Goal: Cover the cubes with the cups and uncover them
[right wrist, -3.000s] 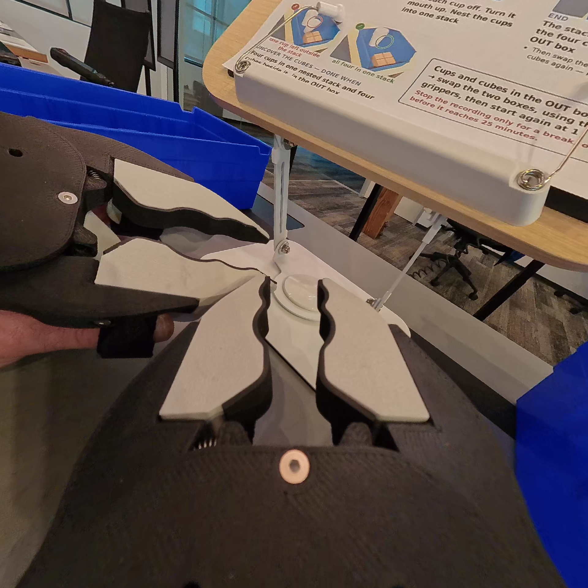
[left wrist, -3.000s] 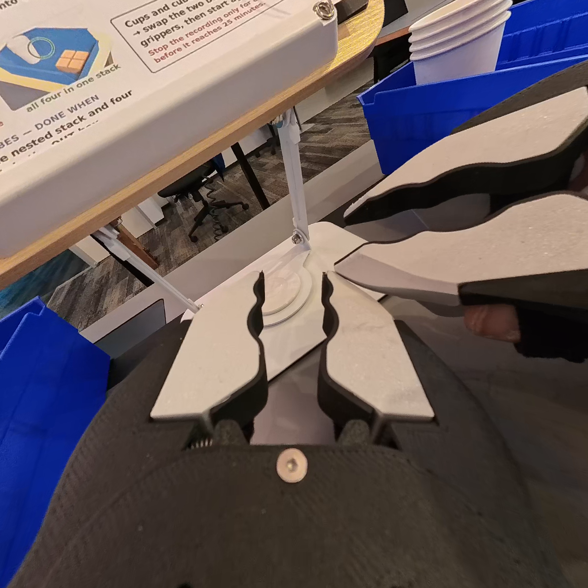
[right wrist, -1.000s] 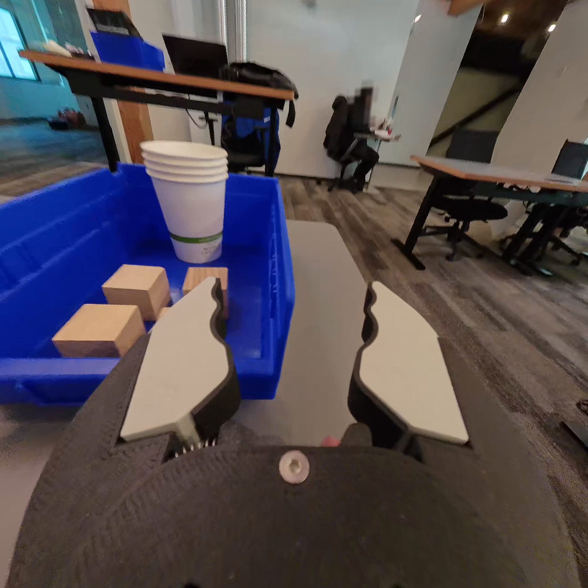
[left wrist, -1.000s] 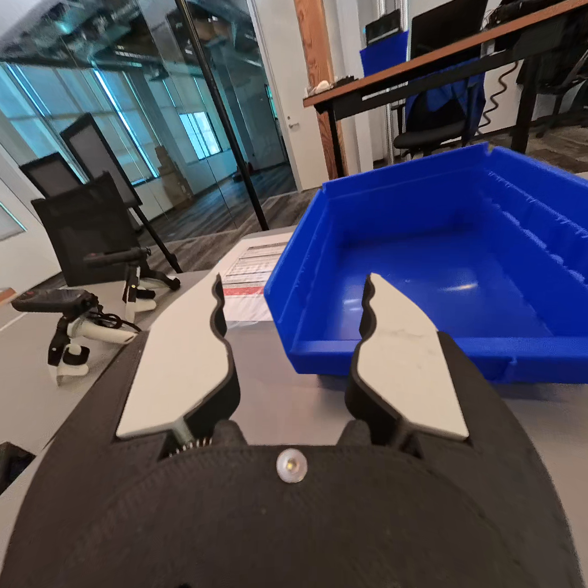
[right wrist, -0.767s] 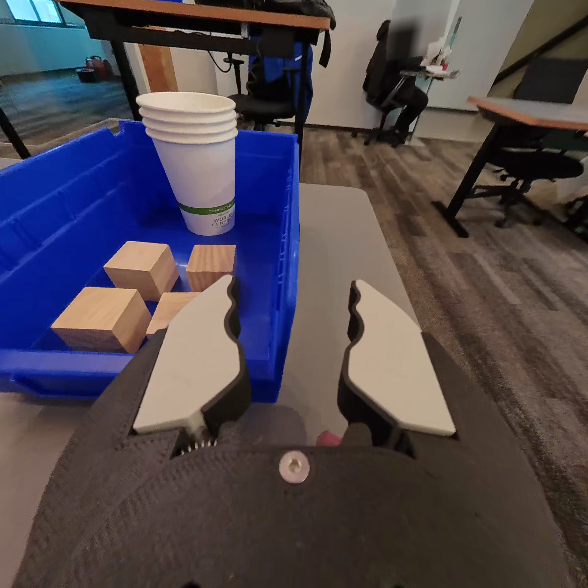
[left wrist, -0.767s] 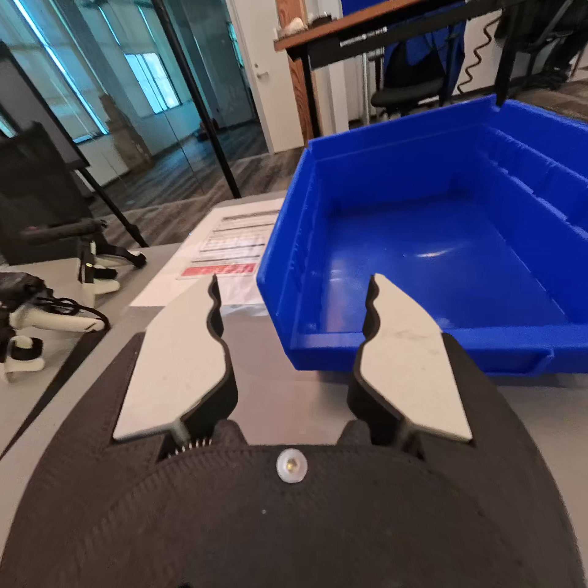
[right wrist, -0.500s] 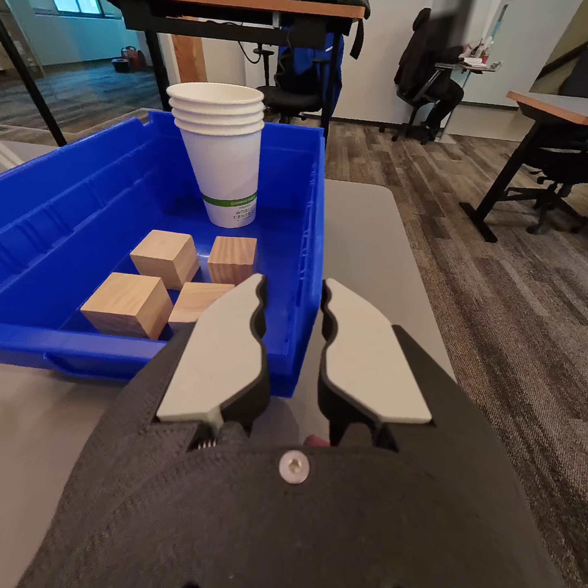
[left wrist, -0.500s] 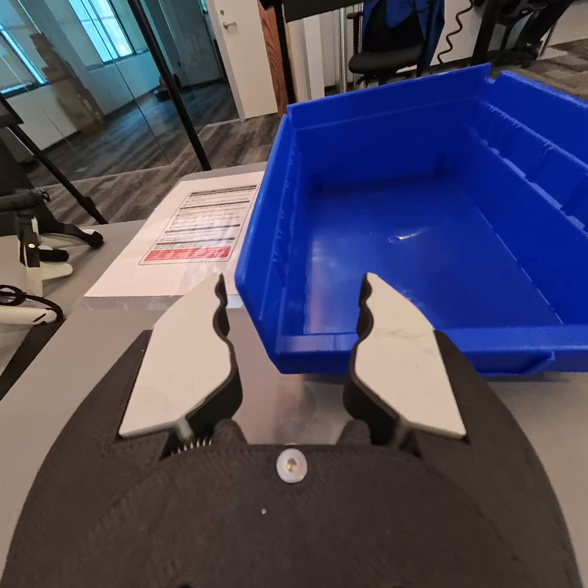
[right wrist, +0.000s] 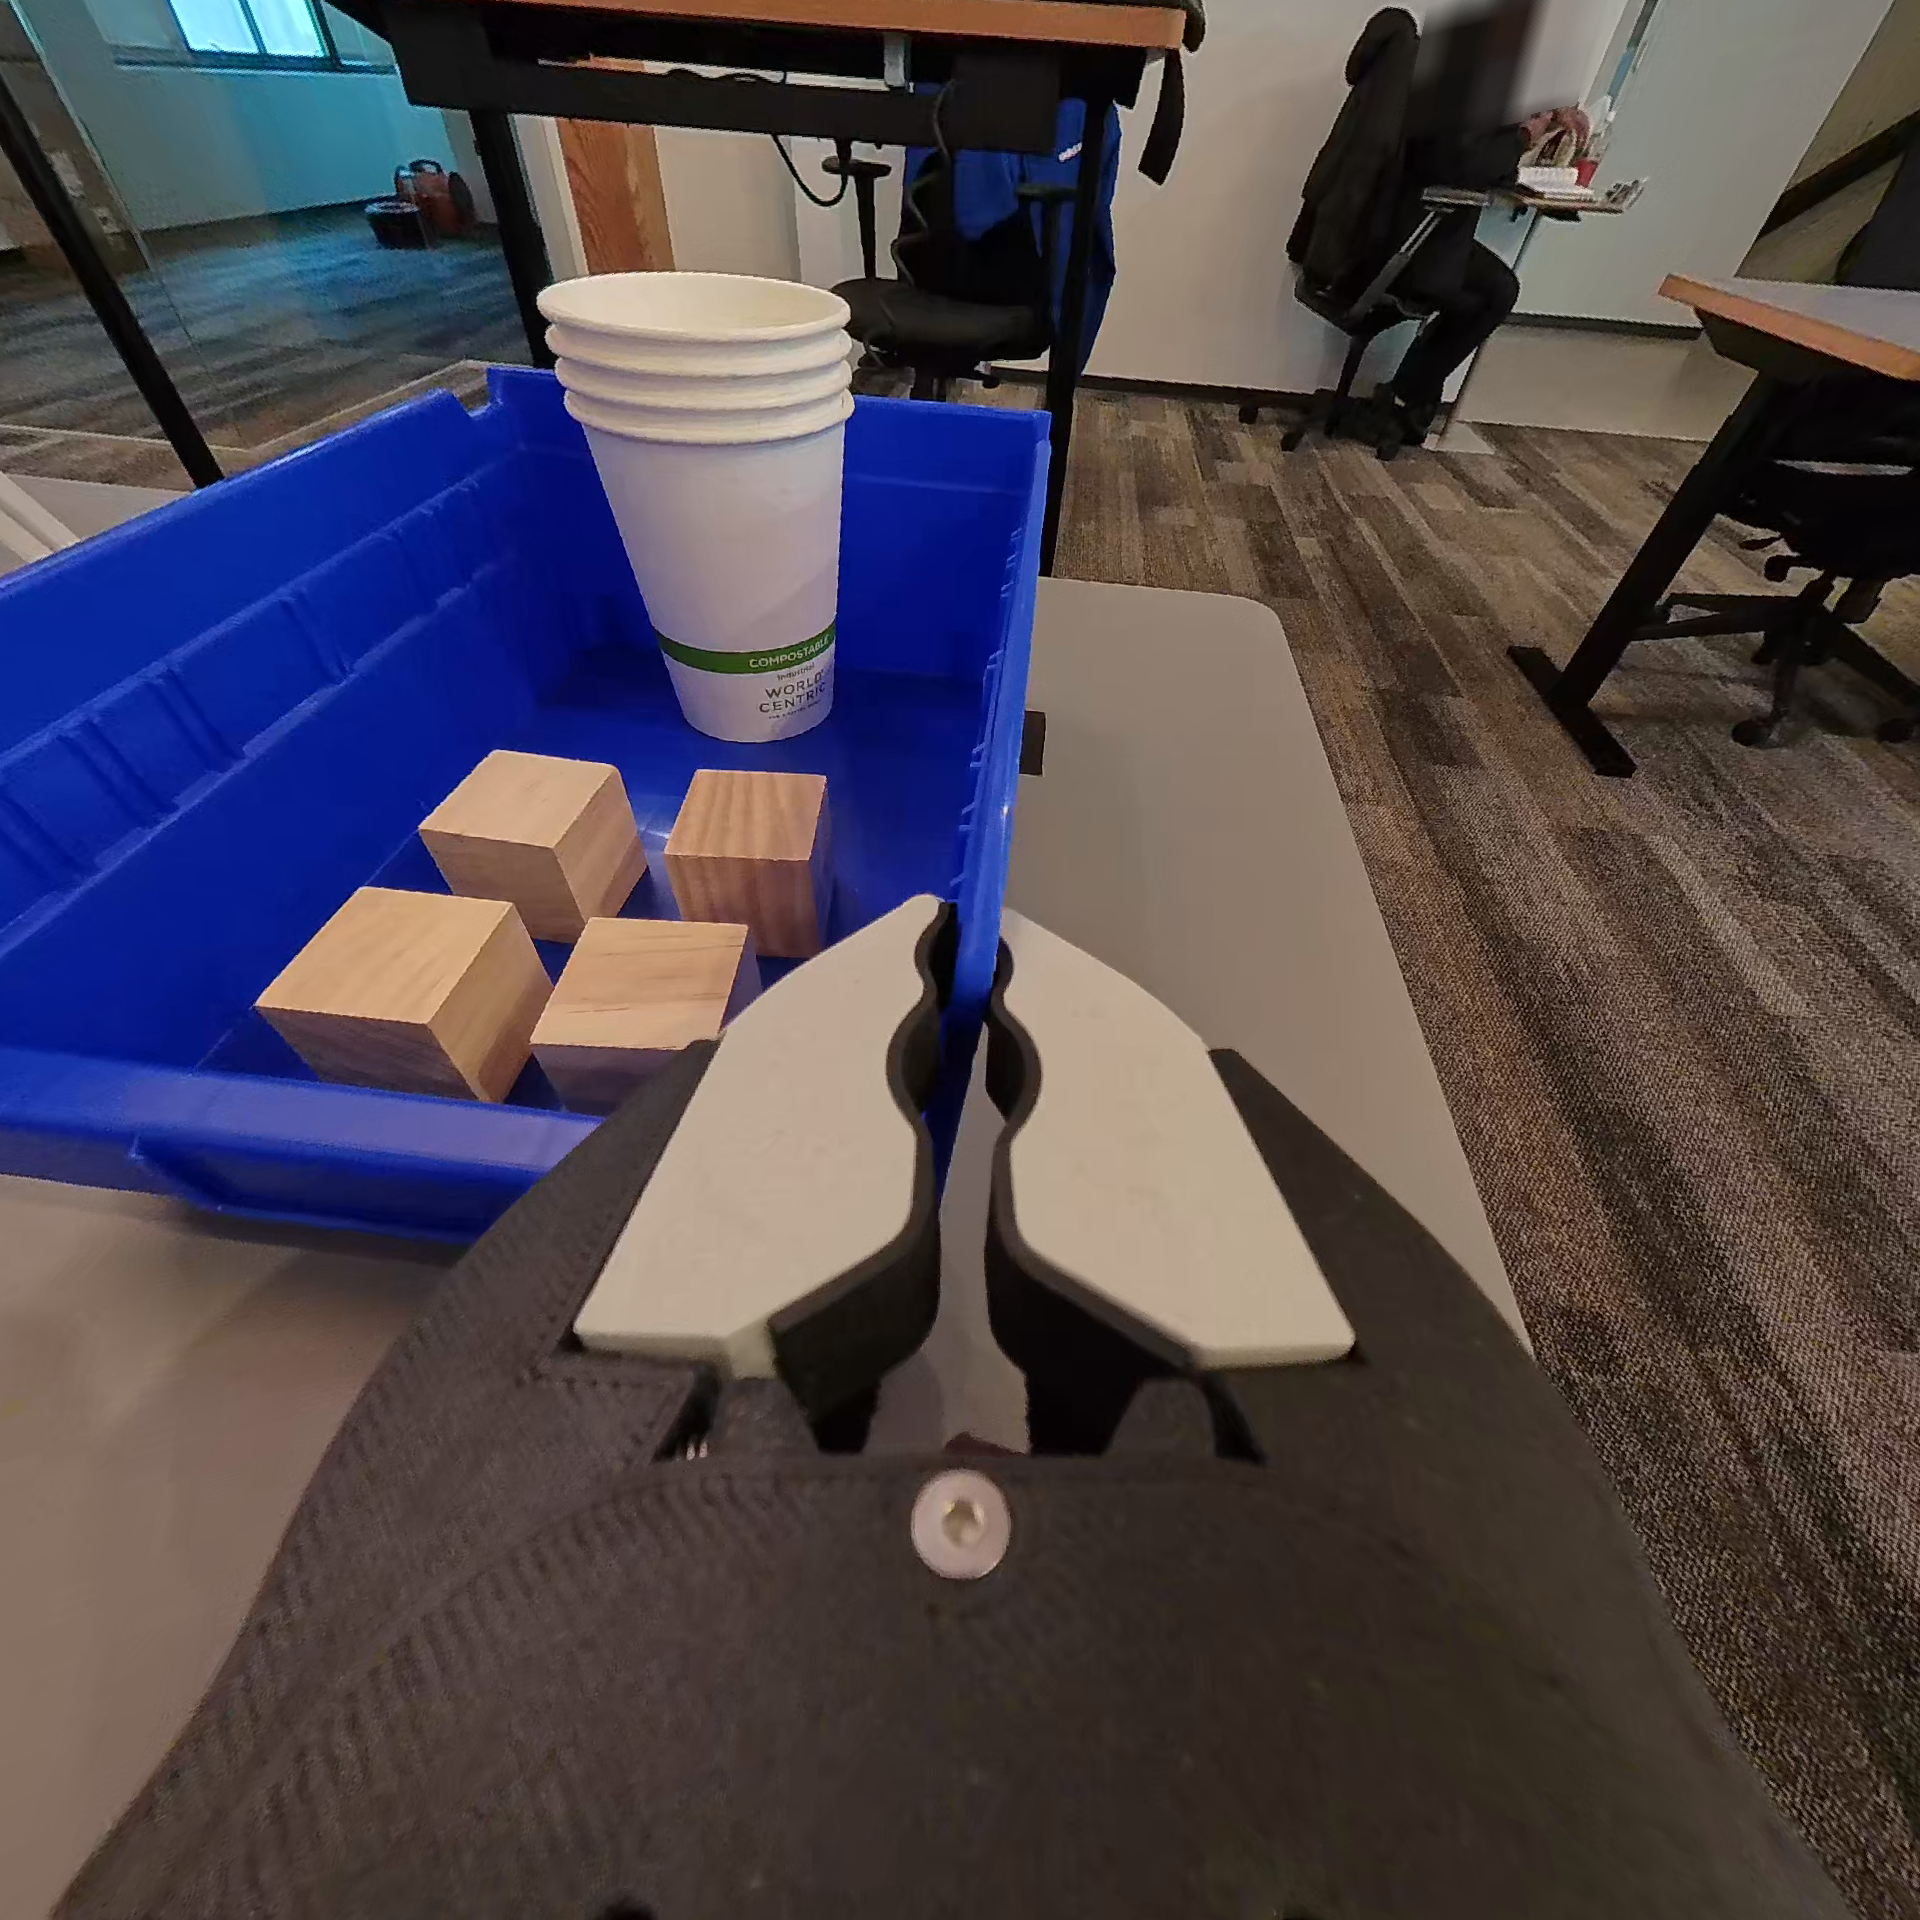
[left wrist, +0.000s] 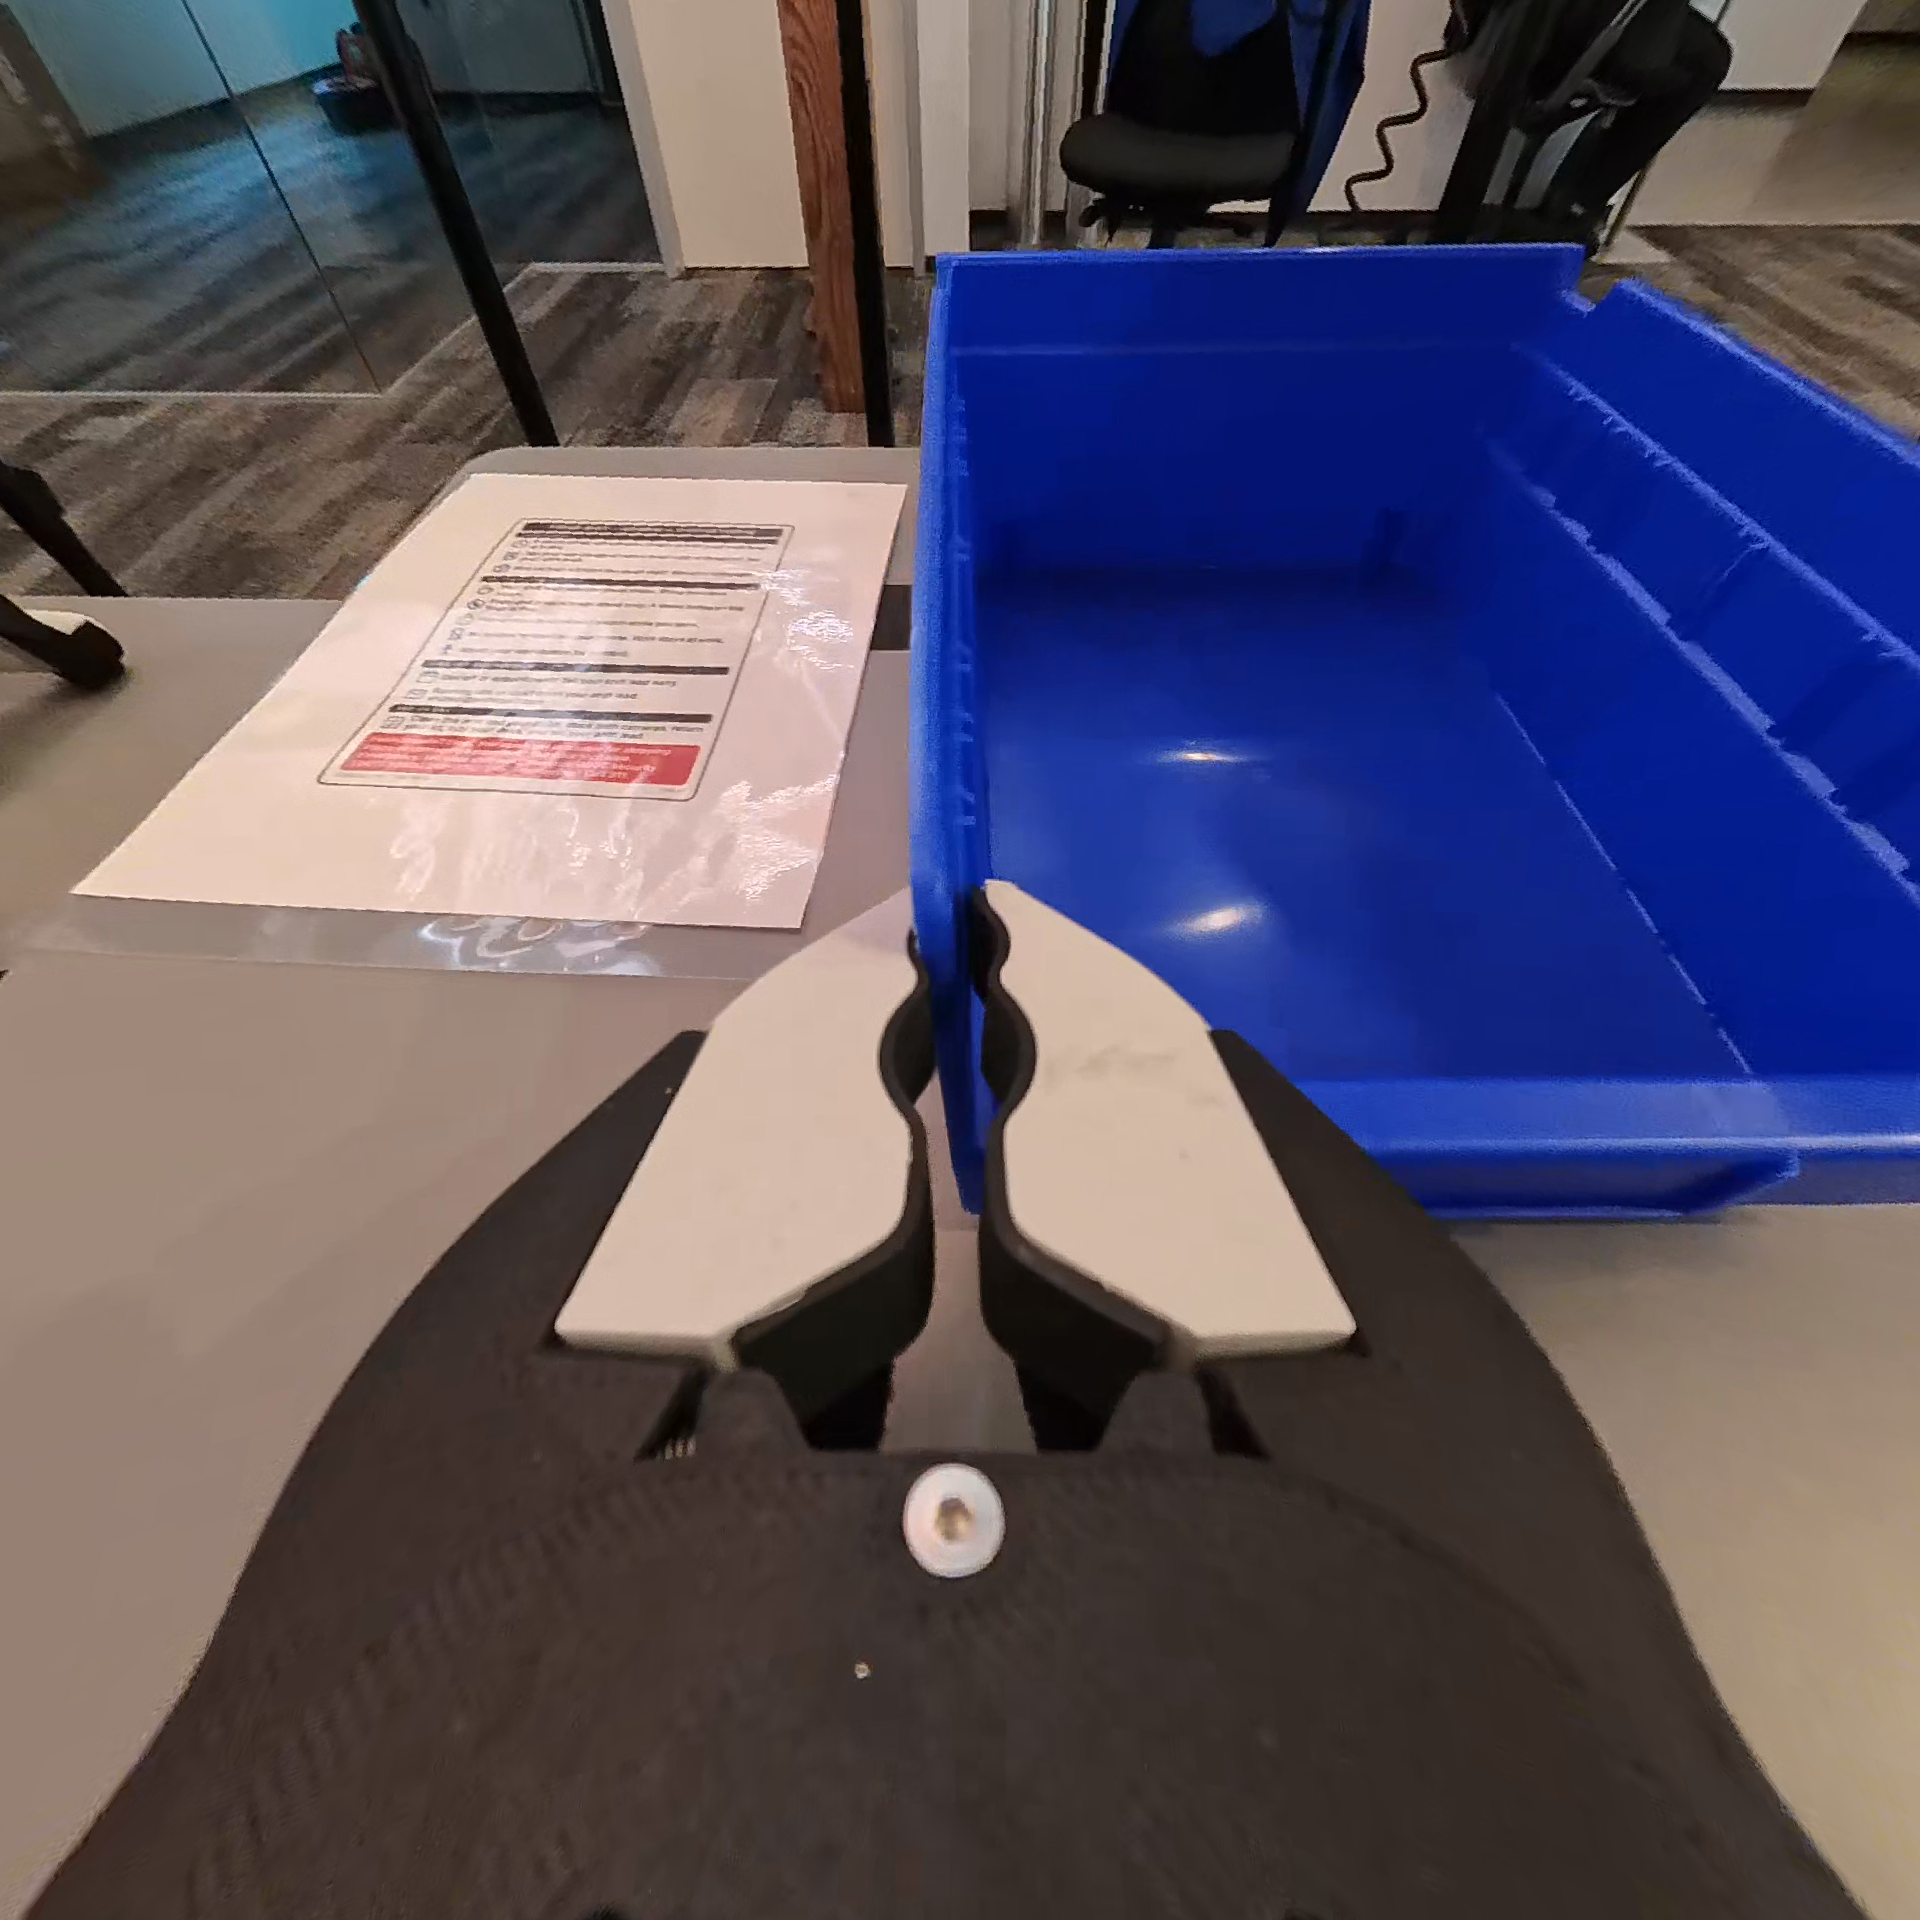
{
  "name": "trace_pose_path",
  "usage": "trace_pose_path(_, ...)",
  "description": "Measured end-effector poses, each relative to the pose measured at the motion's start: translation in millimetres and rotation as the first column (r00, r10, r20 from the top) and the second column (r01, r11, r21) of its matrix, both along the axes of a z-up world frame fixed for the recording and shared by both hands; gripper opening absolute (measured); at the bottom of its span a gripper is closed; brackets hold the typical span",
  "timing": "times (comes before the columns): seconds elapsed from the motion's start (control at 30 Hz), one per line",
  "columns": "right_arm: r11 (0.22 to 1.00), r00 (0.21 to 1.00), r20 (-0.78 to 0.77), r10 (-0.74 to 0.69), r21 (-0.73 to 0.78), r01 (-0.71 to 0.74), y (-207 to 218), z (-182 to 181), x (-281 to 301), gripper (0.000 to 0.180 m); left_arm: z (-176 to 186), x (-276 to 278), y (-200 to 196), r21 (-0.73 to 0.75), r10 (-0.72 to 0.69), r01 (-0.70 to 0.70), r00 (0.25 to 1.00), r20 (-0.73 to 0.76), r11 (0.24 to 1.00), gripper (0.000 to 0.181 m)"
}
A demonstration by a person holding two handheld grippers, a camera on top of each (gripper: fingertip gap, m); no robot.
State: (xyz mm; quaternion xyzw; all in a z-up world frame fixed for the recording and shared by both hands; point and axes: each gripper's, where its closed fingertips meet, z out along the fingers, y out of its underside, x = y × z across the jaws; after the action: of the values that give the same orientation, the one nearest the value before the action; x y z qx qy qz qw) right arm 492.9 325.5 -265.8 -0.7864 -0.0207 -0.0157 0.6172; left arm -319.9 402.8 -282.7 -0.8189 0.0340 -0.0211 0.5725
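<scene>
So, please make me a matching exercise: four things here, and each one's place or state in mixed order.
1 cups
2 cubes
3 paper sheet
4 left gripper

a on the table, left of the empty bin
b nested upright at the back of the second bin
c shut on the empty bin's wall
d loose on the second bin's floor

Pairs: 1-b, 2-d, 3-a, 4-c

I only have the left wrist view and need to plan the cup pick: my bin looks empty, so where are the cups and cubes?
Observer: Four nested white cups stand mouth up at the far end of the second blue bin.
Operator: And the cubes?
Observer: Four wooden cubes sit uncovered on that bin's floor, nearer than the cups.
Operator: Is the right gripper free?
Observer: No, the right gripper is closed on that bin's right wall.
</scene>
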Motion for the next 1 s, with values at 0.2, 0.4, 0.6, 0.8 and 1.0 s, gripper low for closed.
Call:
trace_pose_path(0.2,1.0,1.0,-0.001,-0.002,-0.001,0.002,0,0,0,0.003,2,4,-3,0.012,-0.026,0.026,0.999,0.019,1.0,0.003)
trace_pose_path(0.4,1.0,1.0,-0.009,0.005,-0.002,-0.005,-4,0,-1,0.003,7,3,-12,0.044,-0.046,0.042,0.996,0.082,0.998,0.003)
trace_pose_path(0.6,1.0,1.0,-0.027,0.011,-0.003,-0.011,-14,0,-4,0.003,13,0,-23,0.076,-0.056,0.048,0.993,0.103,0.996,0.002)
trace_pose_path(0.8,1.0,1.0,-0.027,0.016,-0.003,-0.016,-23,0,-6,0.004,25,1,-34,0.118,-0.053,0.043,0.995,0.085,0.992,0.002)
trace_pose_path(1.0,1.0,0.999,-0.027,0.019,-0.003,-0.02,-36,0,-8,0.004,32,0,-43,0.157,-0.077,0.054,0.987,0.143,0.986,0.003)
